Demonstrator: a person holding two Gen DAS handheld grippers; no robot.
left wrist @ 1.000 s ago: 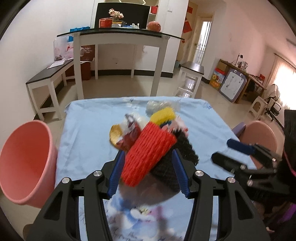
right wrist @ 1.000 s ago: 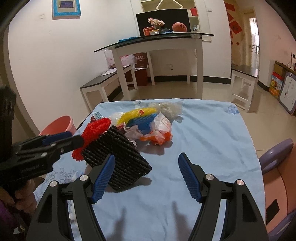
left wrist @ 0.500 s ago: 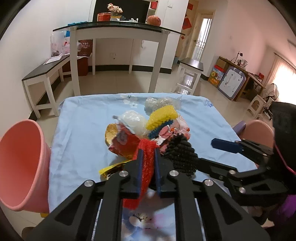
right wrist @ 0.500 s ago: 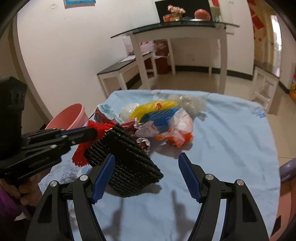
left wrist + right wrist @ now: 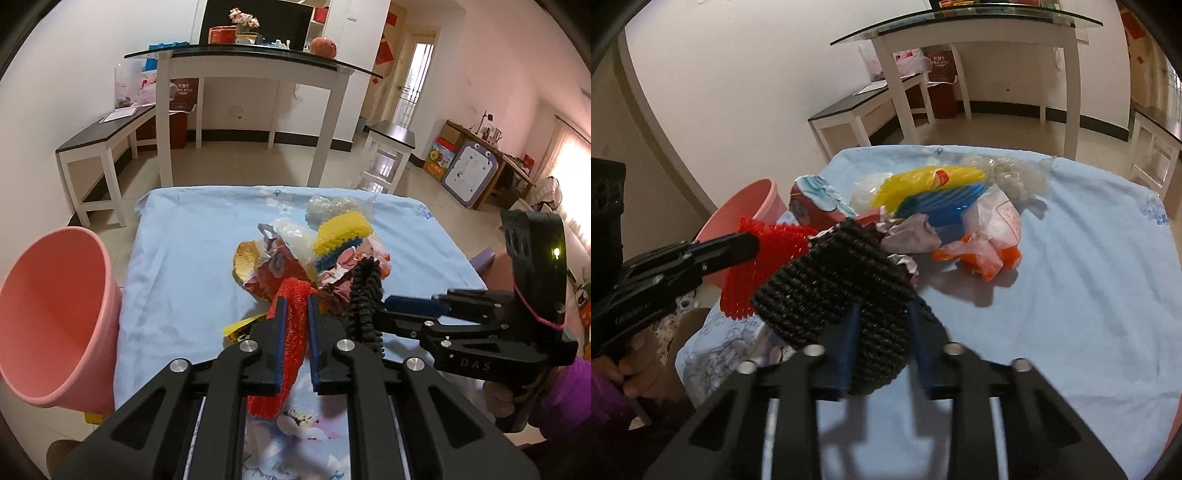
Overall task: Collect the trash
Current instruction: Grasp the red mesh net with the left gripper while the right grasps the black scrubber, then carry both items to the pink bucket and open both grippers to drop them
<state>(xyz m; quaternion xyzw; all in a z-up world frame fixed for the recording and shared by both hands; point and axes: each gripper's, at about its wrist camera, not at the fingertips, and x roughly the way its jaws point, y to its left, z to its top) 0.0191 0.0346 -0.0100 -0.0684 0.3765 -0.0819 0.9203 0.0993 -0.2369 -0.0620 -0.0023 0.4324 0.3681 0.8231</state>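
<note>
1. So both grippers have a piece of foam net pinched at once: the left gripper (image 5: 294, 332), bottom centre of its own view, has its fingers squeezed nearly together on the red net (image 5: 291, 321), which bulges out above and below the pads
2. Over on the right gripper (image 5: 882, 341) the jaws are closing, and the black net (image 5: 838, 291) already sits crushed between the blue pads, low centre of that frame
3. Everything else is a heap in the middle of the blue tablecloth (image 5: 1089, 295): yellow net (image 5: 923, 182), blue net (image 5: 945, 208), crumpled wrappers, an orange bag scrap (image 5: 979, 258)
4. I'd call this the pick-up step, with two pieces grabbed and nothing dropped yet
5. Next move probably means lifting both clear of the heap and swinging them to the pink bin (image 5: 55, 314) at the left edge, just off the table, then letting go over its mouth without dragging wrappers along
</note>
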